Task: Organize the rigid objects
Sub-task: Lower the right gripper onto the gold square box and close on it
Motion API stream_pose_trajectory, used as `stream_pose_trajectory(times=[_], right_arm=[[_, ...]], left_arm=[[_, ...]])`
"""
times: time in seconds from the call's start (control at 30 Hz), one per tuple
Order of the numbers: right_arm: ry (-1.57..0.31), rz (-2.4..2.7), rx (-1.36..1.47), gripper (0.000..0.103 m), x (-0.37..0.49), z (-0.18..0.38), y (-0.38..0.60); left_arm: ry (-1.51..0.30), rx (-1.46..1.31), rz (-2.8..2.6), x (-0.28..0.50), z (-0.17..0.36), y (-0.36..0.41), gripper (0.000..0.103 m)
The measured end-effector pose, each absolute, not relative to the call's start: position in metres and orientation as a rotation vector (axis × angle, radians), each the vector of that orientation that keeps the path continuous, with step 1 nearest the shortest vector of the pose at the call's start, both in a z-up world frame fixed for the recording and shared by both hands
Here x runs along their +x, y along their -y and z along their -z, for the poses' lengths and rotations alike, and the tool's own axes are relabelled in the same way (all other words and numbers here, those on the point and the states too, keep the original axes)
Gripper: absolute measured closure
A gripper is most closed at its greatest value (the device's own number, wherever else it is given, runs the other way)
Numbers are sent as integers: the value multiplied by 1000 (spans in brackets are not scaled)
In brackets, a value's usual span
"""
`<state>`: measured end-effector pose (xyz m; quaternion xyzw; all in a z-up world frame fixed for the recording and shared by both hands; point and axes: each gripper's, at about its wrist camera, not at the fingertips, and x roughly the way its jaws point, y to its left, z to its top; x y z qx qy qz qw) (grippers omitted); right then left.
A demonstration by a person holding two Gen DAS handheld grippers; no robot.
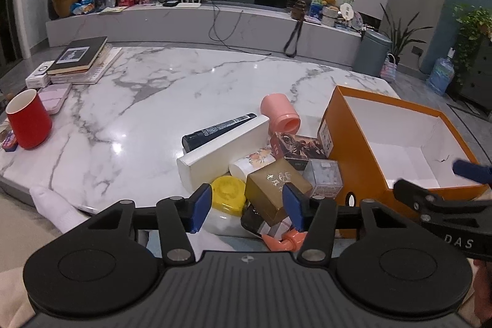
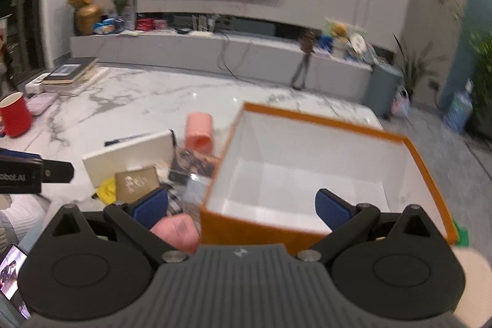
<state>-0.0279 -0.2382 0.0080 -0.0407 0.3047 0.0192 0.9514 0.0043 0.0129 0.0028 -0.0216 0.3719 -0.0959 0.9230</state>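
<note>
An open orange box [image 1: 347,137] with a white empty inside stands at the right of the marble table [image 1: 153,100]; it also shows in the right wrist view [image 2: 307,119]. Left of it lies a pile: a pink cup [image 1: 281,112] on its side, a black tube [image 1: 215,129], a long white box [image 1: 221,149], a gold box [image 1: 270,189], a yellow lid [image 1: 227,192], a clear cube [image 1: 324,177]. My left gripper [image 1: 247,205] is open just above the gold box. My right gripper [image 2: 243,209] is open over the orange box's near wall.
A red cup [image 1: 29,122], a pink case [image 1: 53,94] and a stack of books [image 1: 80,57] sit at the table's far left. A phone [image 1: 255,222] and an orange-pink object [image 1: 284,240] lie under the left gripper. A TV console runs behind.
</note>
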Motion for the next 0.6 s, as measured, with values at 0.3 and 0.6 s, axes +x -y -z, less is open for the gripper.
stream_pose_trajectory(times=[0.3, 0.6], right_arm=[[-661, -246, -131, 27, 8, -5, 207], [-810, -394, -136, 28, 60, 15, 178]], left_arm=[[-866, -5, 275, 27, 0, -30, 48], [-962, 185, 347, 52, 14, -41, 51]])
